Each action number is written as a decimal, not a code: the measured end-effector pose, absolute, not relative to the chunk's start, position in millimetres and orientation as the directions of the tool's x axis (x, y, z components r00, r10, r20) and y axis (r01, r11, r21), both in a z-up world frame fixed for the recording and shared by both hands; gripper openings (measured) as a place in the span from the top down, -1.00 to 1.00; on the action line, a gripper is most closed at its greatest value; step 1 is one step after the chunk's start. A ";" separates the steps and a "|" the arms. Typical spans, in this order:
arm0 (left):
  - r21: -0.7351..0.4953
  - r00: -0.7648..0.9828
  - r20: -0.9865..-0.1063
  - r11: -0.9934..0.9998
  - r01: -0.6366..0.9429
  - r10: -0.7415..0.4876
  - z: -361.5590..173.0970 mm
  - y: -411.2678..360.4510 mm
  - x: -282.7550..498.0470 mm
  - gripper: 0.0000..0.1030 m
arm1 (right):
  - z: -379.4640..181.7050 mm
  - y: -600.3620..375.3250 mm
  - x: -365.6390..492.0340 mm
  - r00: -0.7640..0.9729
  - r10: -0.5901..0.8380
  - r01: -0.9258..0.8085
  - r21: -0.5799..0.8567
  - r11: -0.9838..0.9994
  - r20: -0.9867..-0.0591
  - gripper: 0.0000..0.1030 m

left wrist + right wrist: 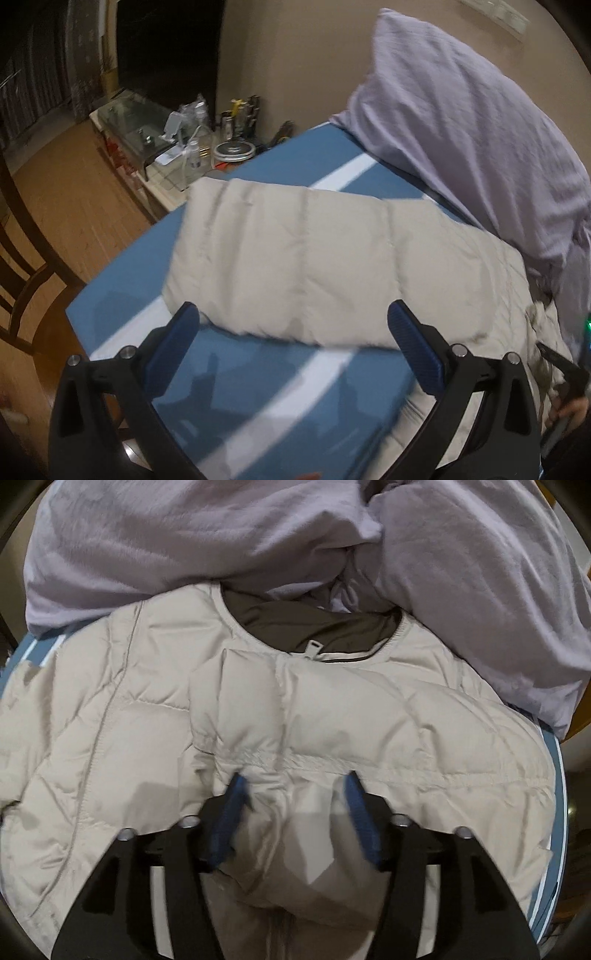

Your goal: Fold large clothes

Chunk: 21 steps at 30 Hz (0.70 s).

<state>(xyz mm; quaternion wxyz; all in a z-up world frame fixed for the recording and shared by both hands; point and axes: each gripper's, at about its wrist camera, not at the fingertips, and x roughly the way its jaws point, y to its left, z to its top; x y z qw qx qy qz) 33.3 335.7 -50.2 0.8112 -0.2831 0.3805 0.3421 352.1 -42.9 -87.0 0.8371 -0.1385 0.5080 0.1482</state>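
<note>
A cream quilted puffer jacket lies spread on a blue mat with white stripes. Its dark brown lining and zipper pull show at the collar. In the left wrist view one padded sleeve stretches across the mat. My left gripper is open and empty, its blue fingertips just short of the sleeve's near edge. My right gripper is open, its blurred blue fingers straddling a raised bunch of jacket fabric at the front panel.
Lilac bedding is heaped at the far side against the collar; it also shows in the right wrist view. A cluttered side table with bottles and a glass case stands beyond the mat's left corner. A dark wooden chair stands on wood floor.
</note>
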 end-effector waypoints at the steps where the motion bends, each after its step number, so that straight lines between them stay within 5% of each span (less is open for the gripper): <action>1: -0.209 0.476 -0.814 0.596 -0.775 0.333 -52.6 343.3 32.2 -0.96 | -82.2 -47.7 350.4 0.443 0.126 -0.390 -0.065 0.919 -0.888 -0.43; 9: -0.235 0.414 -0.859 0.487 -0.841 0.300 -85.8 400.2 23.5 -0.95 | -47.1 -91.0 323.1 0.491 0.203 -0.372 0.007 0.928 -0.847 -0.48; 18: -0.238 0.378 -0.883 0.429 -0.872 0.279 -108.8 413.2 23.3 -0.73 | -37.0 -140.1 312.0 0.502 0.176 -0.324 0.004 0.946 -0.847 -0.49; 21: -0.225 0.374 -0.878 0.433 -0.873 0.298 -107.0 409.2 26.1 -0.16 | -41.4 -154.0 310.6 0.492 0.166 -0.298 0.014 0.955 -0.855 -0.48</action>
